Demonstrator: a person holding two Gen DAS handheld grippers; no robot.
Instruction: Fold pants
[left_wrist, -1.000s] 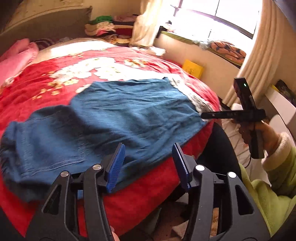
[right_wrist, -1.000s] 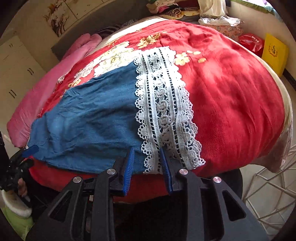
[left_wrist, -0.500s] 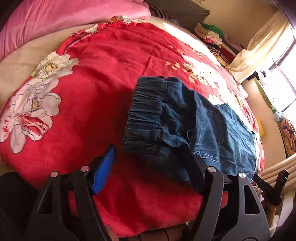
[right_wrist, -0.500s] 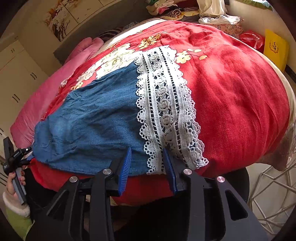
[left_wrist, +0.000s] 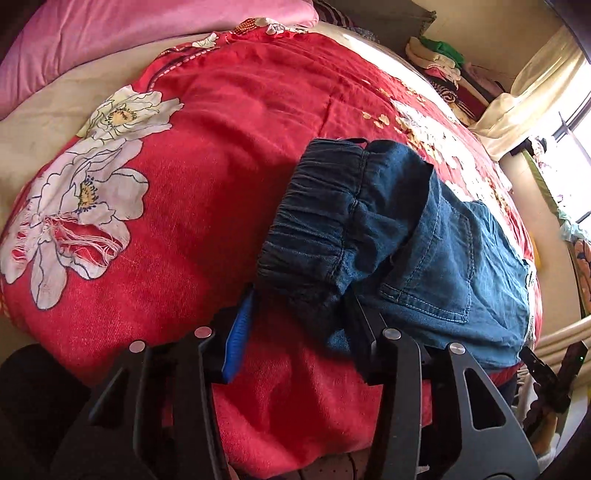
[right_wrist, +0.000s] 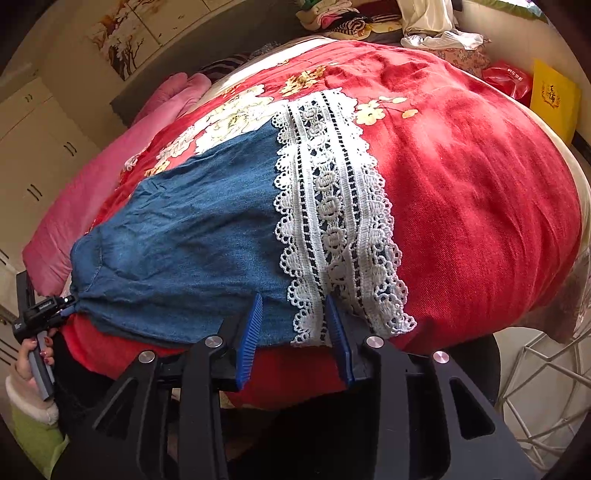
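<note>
L gripper (left_wrist: 299, 332) sits at the waistband end of the pants (left_wrist: 406, 236), jaws closing round that corner, not yet pinched. Pants run lengthwise L to R on the bed (left_wrist: 221, 147). R gripper (right_wrist: 295, 332), jaws apart, straddles the near lace-hem edge.

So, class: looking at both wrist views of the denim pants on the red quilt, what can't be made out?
- Left wrist view: whether the left tongs pinch the pants; the waistband covers one pad.
- Right wrist view: the hem's underside, hidden by white lace trim.
- Right wrist view: the waistband end, bunched at the far left tongs.
</note>
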